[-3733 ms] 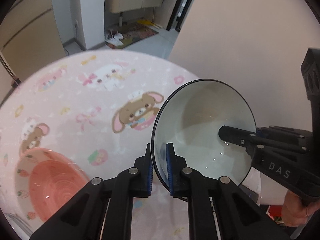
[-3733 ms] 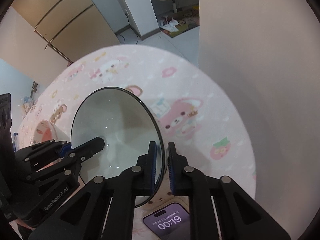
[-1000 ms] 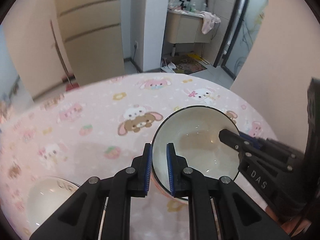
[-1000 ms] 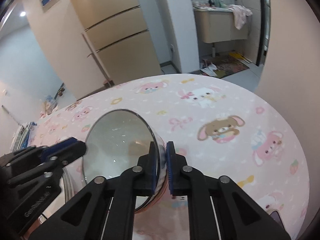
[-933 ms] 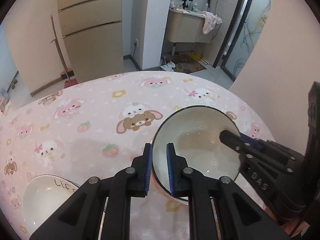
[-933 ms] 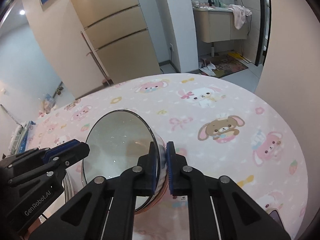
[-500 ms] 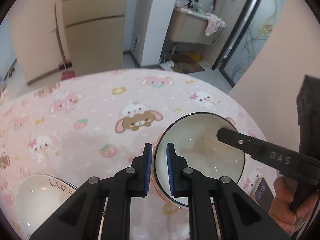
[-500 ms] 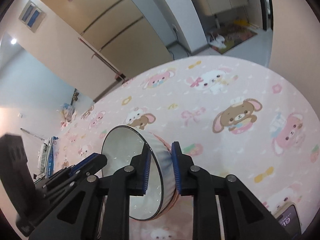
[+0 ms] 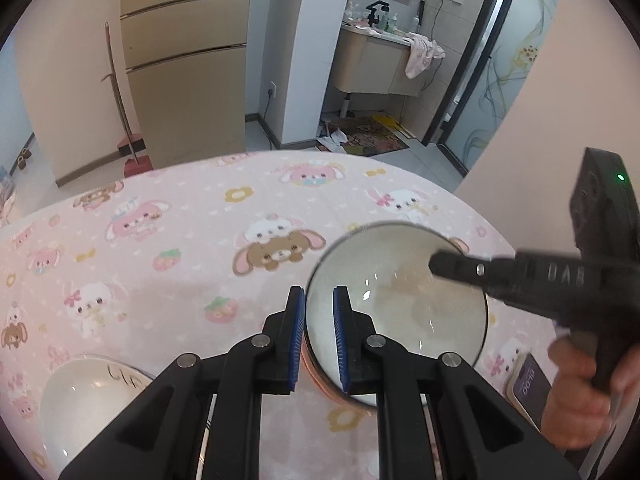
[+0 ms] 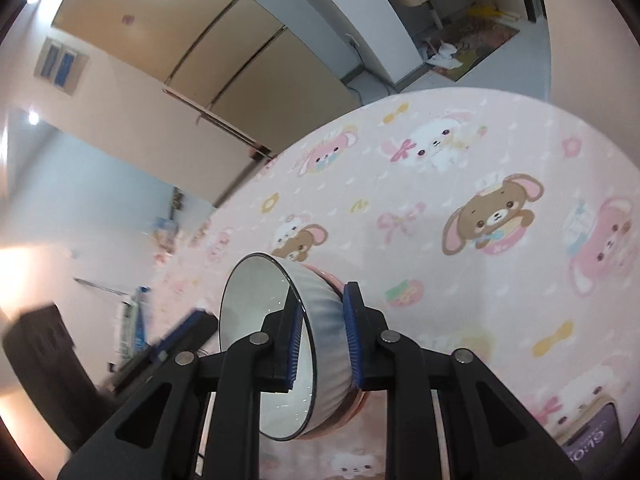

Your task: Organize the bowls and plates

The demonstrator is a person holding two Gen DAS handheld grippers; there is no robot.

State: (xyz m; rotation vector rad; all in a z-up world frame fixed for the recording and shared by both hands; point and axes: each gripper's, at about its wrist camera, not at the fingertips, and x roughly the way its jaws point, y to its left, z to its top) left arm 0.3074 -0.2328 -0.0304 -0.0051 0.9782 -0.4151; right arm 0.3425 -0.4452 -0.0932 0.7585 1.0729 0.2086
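1. Two grippers are seen at one grey bowl (image 9: 400, 304) on a round table (image 9: 180, 264) with a pink cloth of bears and bunnies.
2. The bowl is set inside a pink bowl (image 10: 356, 400), of which only a thin pink edge is seen under it.
3. Both bowls are found toward the right edge of the table, near the side closest to the cameras.
4. The rim of the grey bowl is pinched by the left gripper (image 9: 319, 340). Its blue pads (image 9: 298, 336) are pressed close, with the thin rim caught between them.
5. The other side of the grey bowl is straddled by the right gripper (image 10: 322, 340). One pad (image 10: 294, 348) is seen inside the bowl and one outside, on the ribbed wall.
6. The right fingers are spread a little. A small gap is seen at the inside pad, so the bowl is not squeezed there. Whether the outside pad is touching the wall cannot be told.
7. The right gripper is held by a hand (image 9: 580, 392) at the right edge of the left view.
8. A white bowl (image 9: 88, 404) with dark writing inside is seen at the near left edge of the table, well apart from the stack.
9. A phone (image 9: 528, 384) with a lit screen is laid at the near right edge, just beside the hand.
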